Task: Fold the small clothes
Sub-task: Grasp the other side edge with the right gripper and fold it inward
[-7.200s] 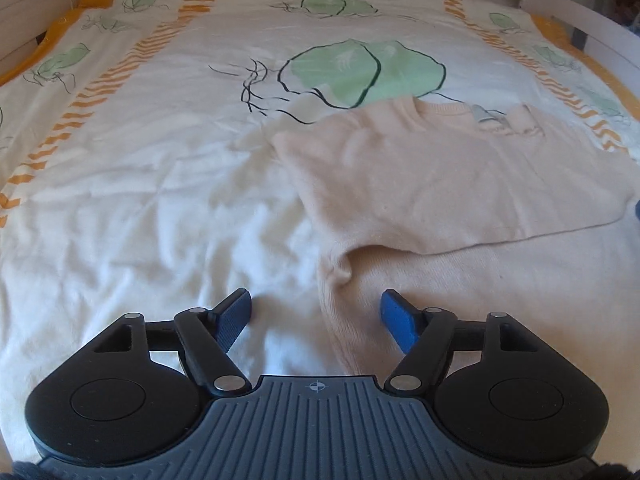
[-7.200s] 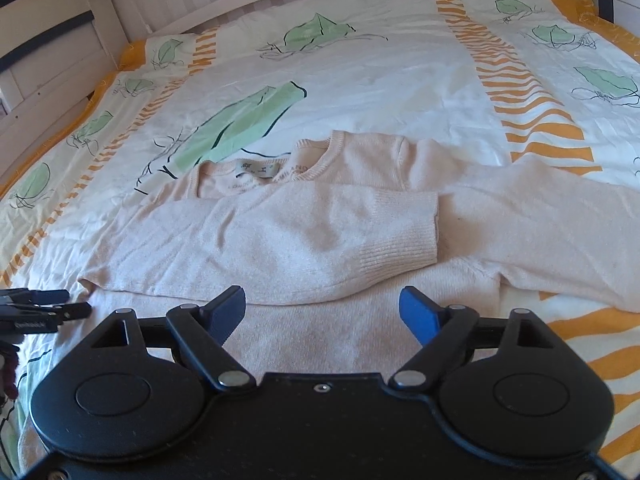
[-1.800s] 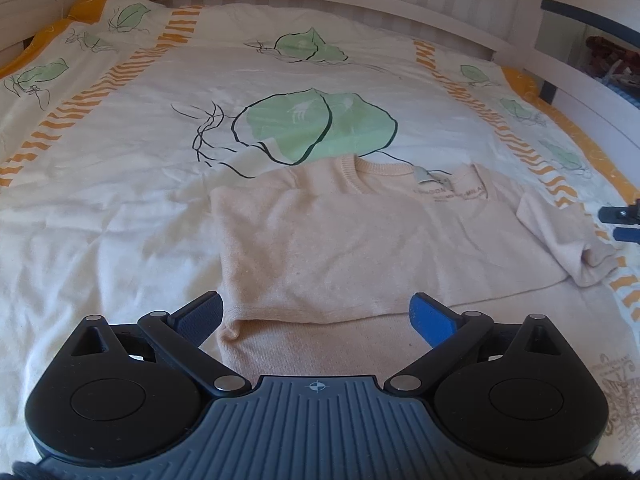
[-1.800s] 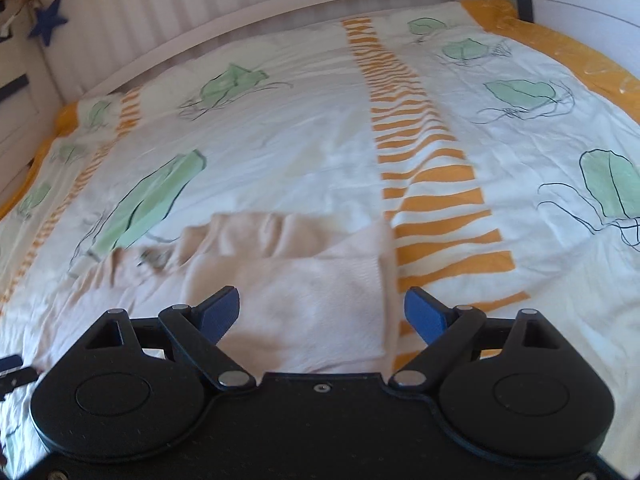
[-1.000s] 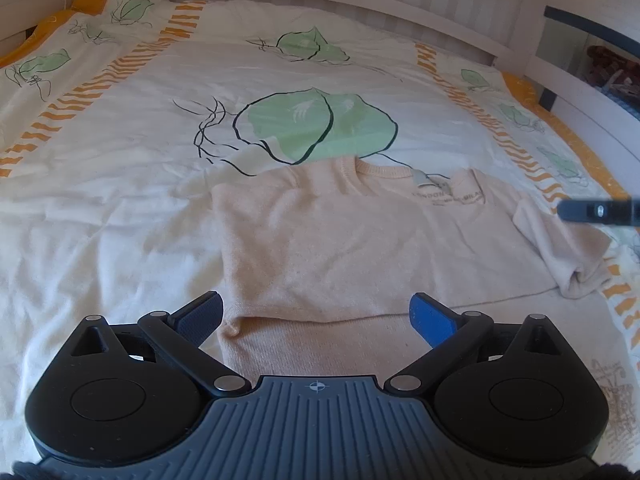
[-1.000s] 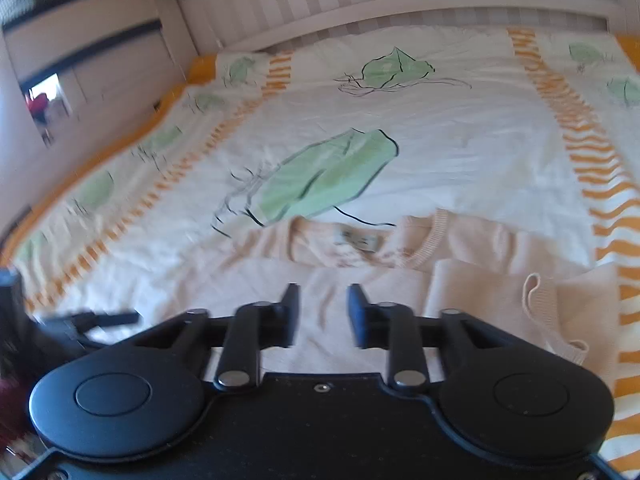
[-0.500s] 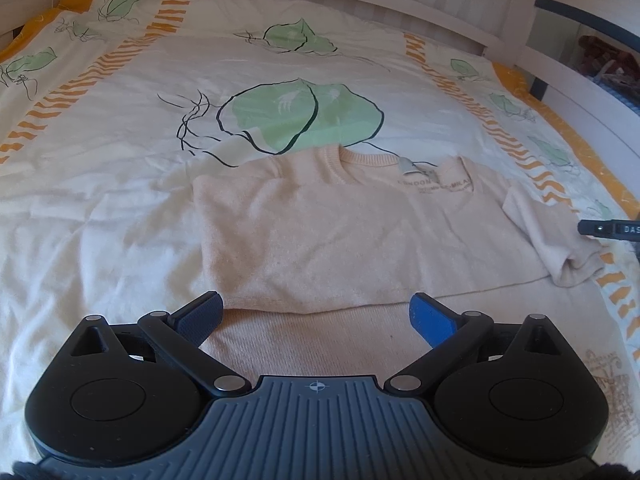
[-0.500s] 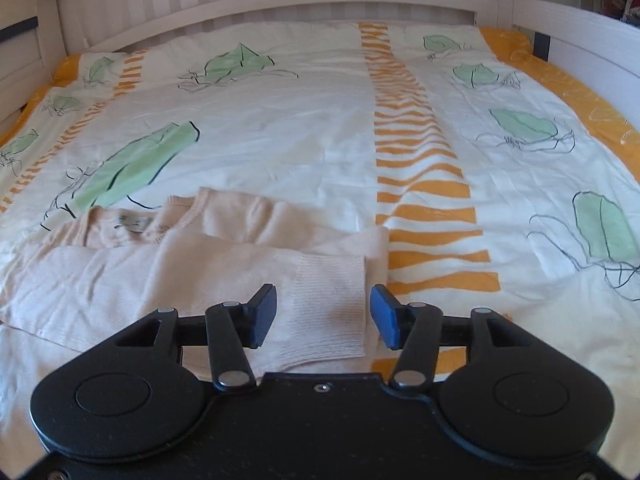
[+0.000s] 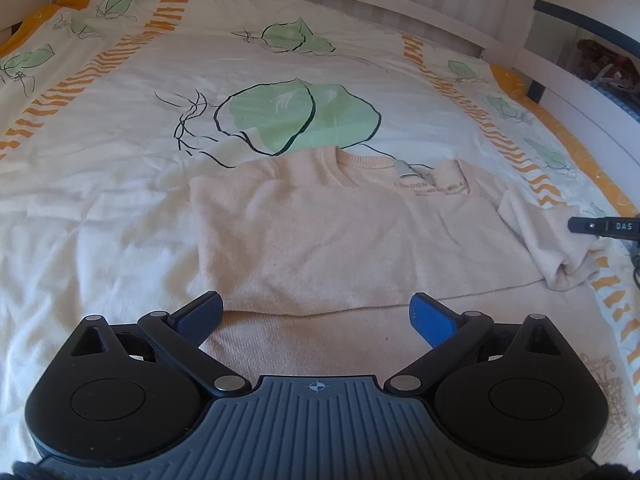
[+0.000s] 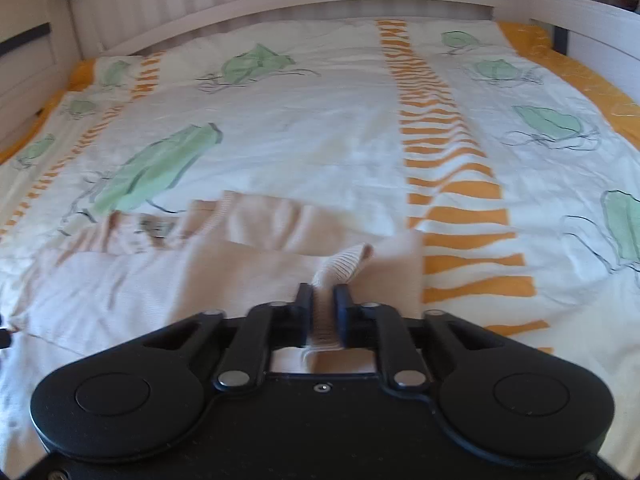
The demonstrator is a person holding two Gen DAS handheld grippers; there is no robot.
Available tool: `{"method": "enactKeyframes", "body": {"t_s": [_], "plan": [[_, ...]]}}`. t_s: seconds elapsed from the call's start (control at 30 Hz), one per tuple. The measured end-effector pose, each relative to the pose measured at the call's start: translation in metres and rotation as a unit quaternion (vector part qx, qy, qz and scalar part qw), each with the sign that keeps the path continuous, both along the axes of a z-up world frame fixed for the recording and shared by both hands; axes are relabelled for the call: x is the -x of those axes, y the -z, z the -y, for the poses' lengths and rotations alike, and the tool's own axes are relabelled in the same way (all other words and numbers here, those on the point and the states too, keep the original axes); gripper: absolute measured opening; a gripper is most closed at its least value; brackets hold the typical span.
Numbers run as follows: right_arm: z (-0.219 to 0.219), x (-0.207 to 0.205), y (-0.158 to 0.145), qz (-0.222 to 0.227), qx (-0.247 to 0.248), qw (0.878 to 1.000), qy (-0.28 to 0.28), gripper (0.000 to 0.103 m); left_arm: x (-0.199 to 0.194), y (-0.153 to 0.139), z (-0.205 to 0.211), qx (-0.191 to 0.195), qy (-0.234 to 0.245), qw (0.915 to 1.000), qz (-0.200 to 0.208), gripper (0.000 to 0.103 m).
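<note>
A pale pink knit sweater (image 9: 344, 236) lies flat on the bed with one sleeve folded across its front. My left gripper (image 9: 316, 316) is open and empty, just above the sweater's near hem. My right gripper (image 10: 323, 300) is shut on the ribbed cuff (image 10: 344, 264) of the sweater's right sleeve, at the sweater's right edge. The sweater also shows in the right wrist view (image 10: 168, 276). A black part of the right gripper (image 9: 604, 226) shows at the right edge of the left wrist view, near the bunched sleeve end (image 9: 568, 268).
The bedcover (image 9: 120, 128) is white with green leaf prints and orange striped bands (image 10: 444, 160). A white slatted bed rail (image 10: 280, 0) runs along the far side. A white rail (image 9: 580, 92) lines the right side.
My right gripper has closed from open onto the sleeve cuff and the cuff now stands pinched between the fingers. My left gripper has stayed open and drifted slightly.
</note>
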State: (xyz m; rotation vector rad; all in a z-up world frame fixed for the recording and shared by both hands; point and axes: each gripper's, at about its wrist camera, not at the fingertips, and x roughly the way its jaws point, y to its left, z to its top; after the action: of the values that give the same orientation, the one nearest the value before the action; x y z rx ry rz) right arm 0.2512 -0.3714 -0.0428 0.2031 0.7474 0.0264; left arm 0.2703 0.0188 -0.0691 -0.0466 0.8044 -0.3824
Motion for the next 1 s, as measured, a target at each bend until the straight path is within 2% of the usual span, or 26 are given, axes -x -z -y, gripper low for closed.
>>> {"method": "enactKeyframes", "body": {"t_s": [0.17, 0.2, 0.23, 0.3, 0.37, 0.43, 0.5, 0.57, 0.63, 0.77, 0.87, 1.0], "plan": [[-0.047, 0.004, -0.023, 0.028, -0.072, 0.995, -0.067, 0.019, -0.001, -0.001, 0.0, 0.004, -0.002, 1.0, 0.001, 0.101], [-0.059, 0.006, -0.024, 0.032, -0.086, 0.992, -0.087, 0.021, -0.001, -0.001, 0.0, 0.004, -0.002, 1.0, 0.001, 0.101], [-0.07, 0.008, -0.024, 0.036, -0.099, 0.989, -0.105, 0.027, -0.001, -0.001, -0.001, 0.005, -0.002, 1.0, 0.001, 0.101], [-0.088, 0.011, -0.023, 0.035, -0.111, 0.984, -0.133, 0.03, 0.0, -0.001, -0.002, 0.007, -0.003, 1.0, 0.0, 0.101], [-0.101, 0.016, -0.021, 0.026, -0.087, 0.983, -0.157, 0.056, -0.001, -0.001, -0.004, 0.008, -0.005, 1.0, 0.001, 0.101], [-0.112, 0.025, -0.018, 0.014, -0.034, 0.983, -0.181, 0.065, -0.001, -0.001, -0.006, 0.009, -0.007, 0.9999, 0.001, 0.101], [-0.12, 0.036, -0.012, -0.007, 0.014, 0.979, -0.204, 0.067, -0.001, -0.001, -0.005, 0.009, -0.006, 0.9999, -0.001, 0.101], [-0.123, 0.047, -0.004, -0.028, 0.038, 0.975, -0.219, 0.077, -0.001, 0.0, -0.004, 0.013, -0.001, 0.9999, -0.008, 0.101], [-0.122, 0.055, 0.005, -0.045, 0.044, 0.972, -0.228, 0.082, -0.001, 0.001, -0.002, 0.018, 0.007, 0.9997, -0.016, 0.101], [-0.119, 0.062, 0.019, -0.055, 0.039, 0.971, -0.23, 0.085, 0.002, -0.001, 0.012, 0.017, 0.018, 0.9993, -0.028, 0.101], [-0.113, 0.064, 0.015, -0.032, 0.038, 0.974, -0.22, 0.085, 0.006, -0.003, 0.024, 0.022, 0.023, 0.9989, -0.034, 0.101], [-0.105, 0.05, 0.001, -0.011, -0.049, 0.977, -0.208, 0.085, 0.009, -0.004, 0.038, 0.017, 0.012, 0.9992, -0.033, 0.101]]}}
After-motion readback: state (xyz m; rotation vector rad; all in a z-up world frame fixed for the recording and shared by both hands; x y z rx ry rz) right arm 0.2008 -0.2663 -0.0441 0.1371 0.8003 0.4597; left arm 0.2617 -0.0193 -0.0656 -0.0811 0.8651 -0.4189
